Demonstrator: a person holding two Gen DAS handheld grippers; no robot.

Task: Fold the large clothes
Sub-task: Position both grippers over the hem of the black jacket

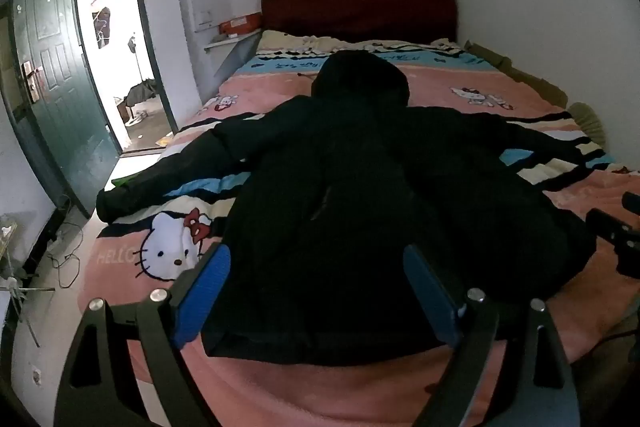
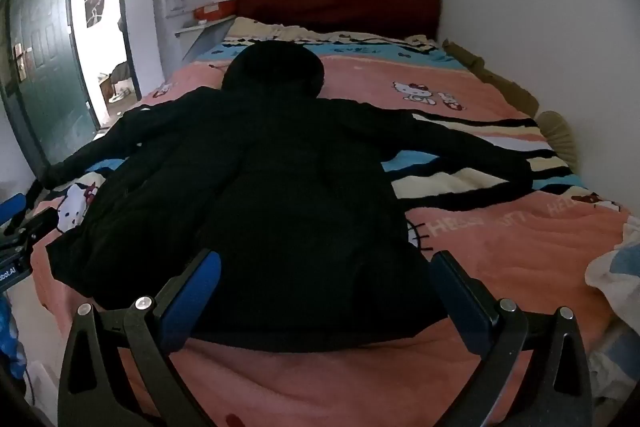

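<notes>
Black hooded coat (image 1: 352,195) spread on bed (image 1: 320,387): bulky, soft, floppy. Both grippers' jaws apart, empty. I'd pinch the hem corners.

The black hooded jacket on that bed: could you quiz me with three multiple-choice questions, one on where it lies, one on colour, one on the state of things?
1. The black hooded jacket has its hood toward:
A the headboard
B the door
C the bed's foot

2. The gripper pads are:
A red
B blue
C yellow

3. The jacket's sleeves are:
A folded in
B spread out
C rolled up

Answers: 1 A, the hood points at the dark red headboard. 2 B, both grippers show blue pads. 3 B, each sleeve stretches sideways across the blanket.
</notes>
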